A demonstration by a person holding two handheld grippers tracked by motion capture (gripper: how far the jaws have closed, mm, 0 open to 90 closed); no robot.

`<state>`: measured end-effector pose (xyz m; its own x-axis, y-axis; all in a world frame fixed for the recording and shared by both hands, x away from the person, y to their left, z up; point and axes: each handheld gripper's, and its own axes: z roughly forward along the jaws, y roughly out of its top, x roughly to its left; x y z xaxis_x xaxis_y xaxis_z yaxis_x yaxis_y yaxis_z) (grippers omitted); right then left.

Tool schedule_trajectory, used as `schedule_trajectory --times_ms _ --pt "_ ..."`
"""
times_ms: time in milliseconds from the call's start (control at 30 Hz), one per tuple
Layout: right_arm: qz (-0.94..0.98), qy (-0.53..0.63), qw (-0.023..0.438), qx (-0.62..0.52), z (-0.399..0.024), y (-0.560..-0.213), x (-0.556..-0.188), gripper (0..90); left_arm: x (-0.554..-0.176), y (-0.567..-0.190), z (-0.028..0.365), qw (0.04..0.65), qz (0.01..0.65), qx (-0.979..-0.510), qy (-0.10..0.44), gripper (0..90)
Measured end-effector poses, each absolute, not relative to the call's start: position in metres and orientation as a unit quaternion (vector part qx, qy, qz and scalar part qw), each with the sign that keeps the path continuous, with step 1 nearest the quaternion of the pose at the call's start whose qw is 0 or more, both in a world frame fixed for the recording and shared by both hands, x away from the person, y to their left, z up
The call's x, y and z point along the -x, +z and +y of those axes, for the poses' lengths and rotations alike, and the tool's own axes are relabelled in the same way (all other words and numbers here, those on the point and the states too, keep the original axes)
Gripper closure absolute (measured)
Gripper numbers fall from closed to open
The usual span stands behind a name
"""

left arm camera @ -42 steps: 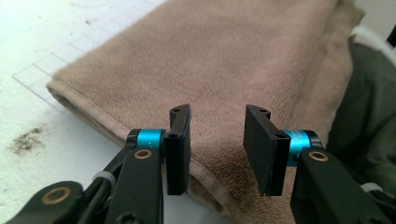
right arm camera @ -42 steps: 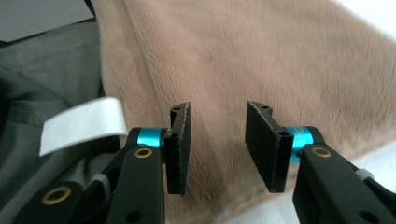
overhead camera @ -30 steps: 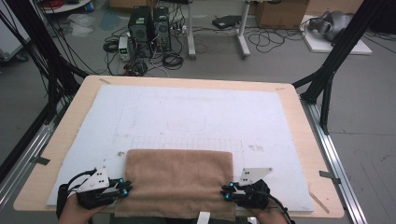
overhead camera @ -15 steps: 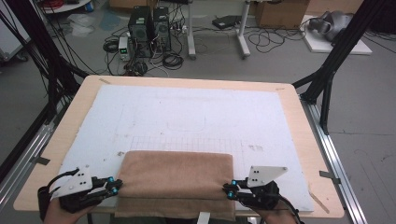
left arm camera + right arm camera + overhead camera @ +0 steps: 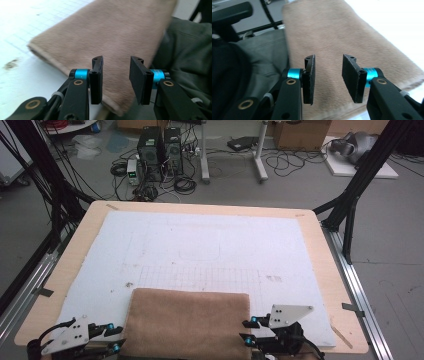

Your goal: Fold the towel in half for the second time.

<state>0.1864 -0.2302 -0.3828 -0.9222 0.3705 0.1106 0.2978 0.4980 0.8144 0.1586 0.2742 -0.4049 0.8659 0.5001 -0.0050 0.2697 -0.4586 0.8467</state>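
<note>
A folded brown towel lies flat at the near edge of the table, its near end hanging over the edge. My left gripper hovers just off the towel's left near corner and my right gripper just off its right near corner. In the left gripper view the left gripper has just been opening, with a clear gap between the pads and the towel lying beyond them. In the right gripper view the right gripper has likewise just been opening over the towel, its pads not pressing on it.
A white mat with a faint grid covers the wooden table. Black frame struts rise at the table's sides. The person's dark green clothing is right behind the near edge. Computers and cables sit on the floor beyond.
Both grippers were shut at the towel's near corners; now both are open, lifted and drawn slightly outward. The towel's far edge lies a little nearer the table's front.
</note>
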Motion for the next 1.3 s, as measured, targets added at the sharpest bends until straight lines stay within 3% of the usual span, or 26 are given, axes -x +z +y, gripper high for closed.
schedule_trajectory --times_ms 133,333,700,900,1033,1300 --pt "0.861 0.454 0.062 -0.221 -0.233 -0.386 -0.207 56.3 -0.183 -0.406 0.274 0.474 0.255 -0.831 0.141 55.2" --pt "0.853 0.447 0.083 -0.255 -0.235 -0.389 -0.247 46.6 -0.223 -0.409 0.268 0.485 0.286 -0.813 0.148 52.2" --pt "0.854 0.428 0.083 -0.284 -0.23 -0.412 -0.283 40.1 -0.265 -0.426 0.266 0.462 0.332 -0.809 0.146 43.5" --pt "0.853 0.423 0.062 -0.299 -0.23 -0.431 -0.285 40.3 -0.278 -0.433 0.267 0.446 0.351 -0.814 0.124 40.6" --pt "0.857 0.419 0.043 -0.296 -0.229 -0.439 -0.288 45.2 -0.287 -0.44 0.267 0.434 0.367 -0.818 0.092 39.7" --pt "0.863 0.413 0.024 -0.29 -0.228 -0.442 -0.292 56.8 -0.294 -0.445 0.265 0.428 0.36 -0.827 0.05 48.4"
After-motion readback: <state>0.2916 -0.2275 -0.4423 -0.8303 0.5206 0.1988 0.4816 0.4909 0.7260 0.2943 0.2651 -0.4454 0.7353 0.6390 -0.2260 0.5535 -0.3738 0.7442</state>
